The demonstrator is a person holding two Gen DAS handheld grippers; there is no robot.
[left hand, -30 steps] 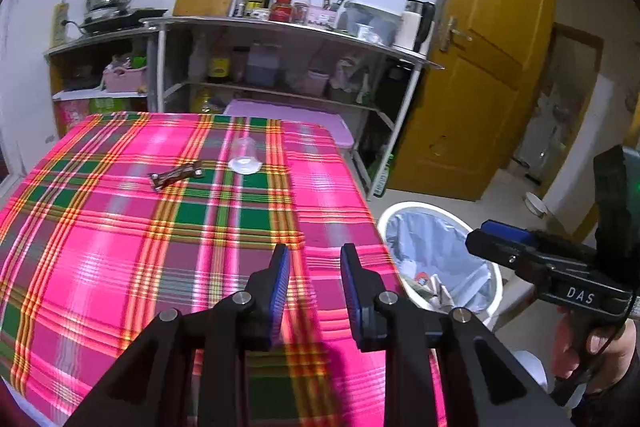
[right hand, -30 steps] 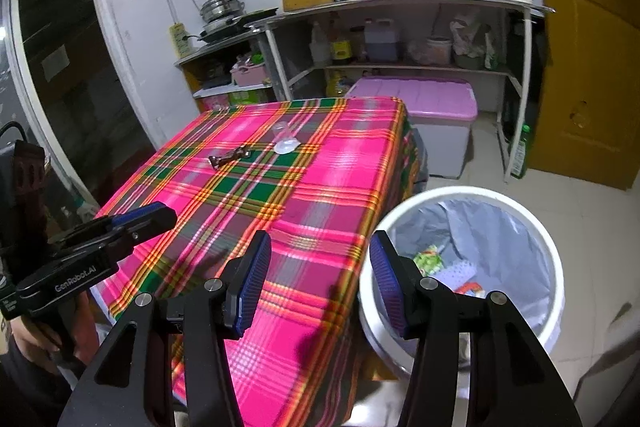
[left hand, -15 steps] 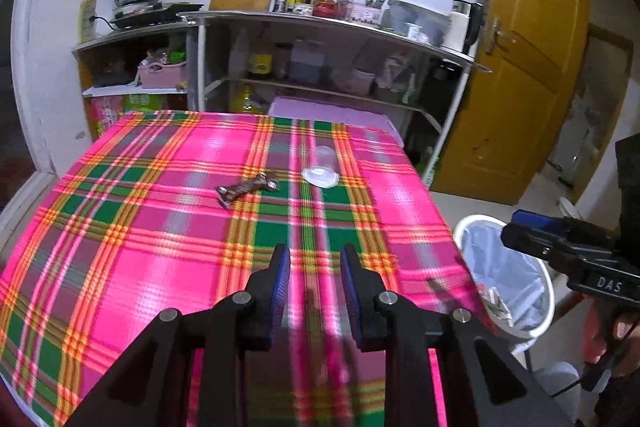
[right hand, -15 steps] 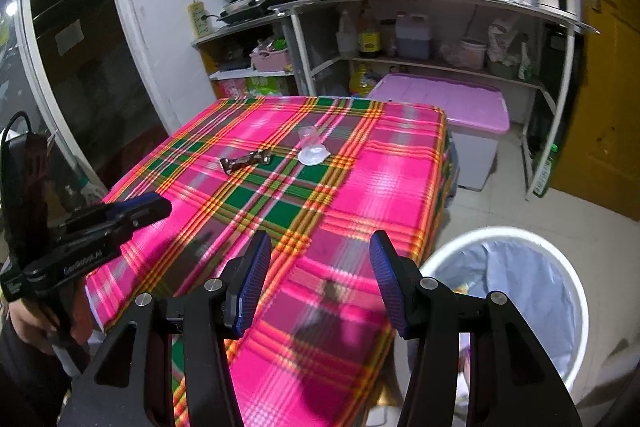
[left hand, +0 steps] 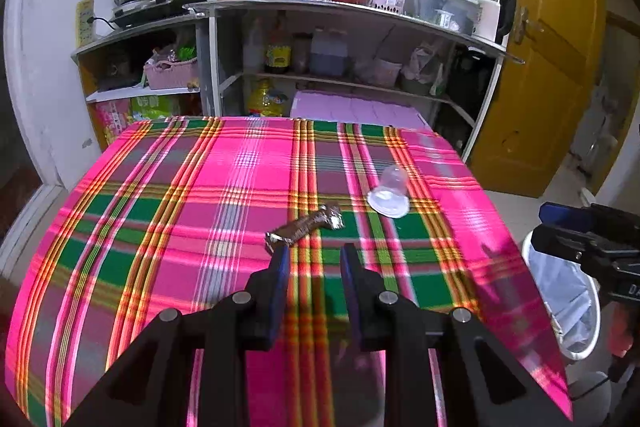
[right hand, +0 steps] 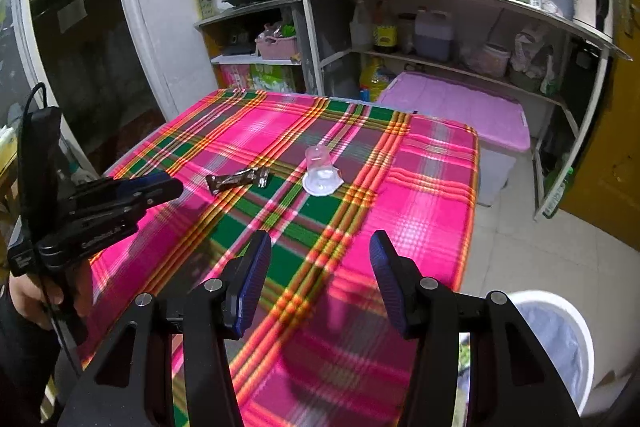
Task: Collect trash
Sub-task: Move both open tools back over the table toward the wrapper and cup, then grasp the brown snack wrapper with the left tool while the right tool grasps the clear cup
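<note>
Reaching in for the next piece of trash — left gripper (left hand: 313,259) empty, jaws parted, poised just short of the brown wrapper (left hand: 306,227) lying mid-tabletop (left hand: 160,219). Beside it, toward the right edge, a tipped clear plastic cup (left hand: 390,191). Right gripper (right hand: 318,253) wide open, holding nothing, near the lined bin (right hand: 560,339) off the table's near right corner. Next, probably: straddling the wrapper, then closing.
</note>
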